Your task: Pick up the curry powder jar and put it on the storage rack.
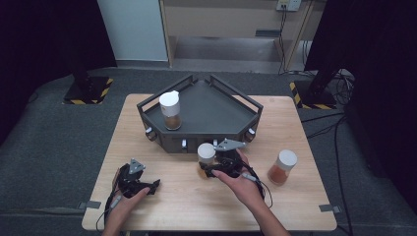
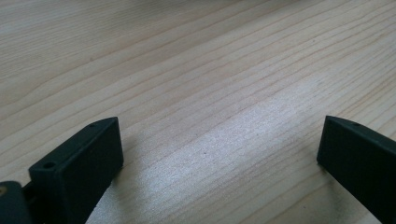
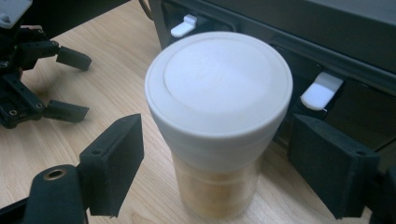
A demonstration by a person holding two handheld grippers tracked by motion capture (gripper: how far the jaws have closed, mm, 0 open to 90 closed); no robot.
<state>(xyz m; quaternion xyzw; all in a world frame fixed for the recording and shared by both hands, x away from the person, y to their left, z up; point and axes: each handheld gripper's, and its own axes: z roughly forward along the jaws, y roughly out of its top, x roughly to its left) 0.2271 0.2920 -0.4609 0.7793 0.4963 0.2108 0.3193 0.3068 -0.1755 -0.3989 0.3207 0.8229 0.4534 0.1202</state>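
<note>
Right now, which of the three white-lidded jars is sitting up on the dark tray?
The jar at the tray's left corner; it stands upright on the dark tray. The other two stand on the table: one between the right gripper's jaws, one at the right.

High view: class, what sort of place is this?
Probably a recording lab, not a kitchen: black curtains, floor stands with hazard-striped bases, loose cables, and one wooden table.
</note>
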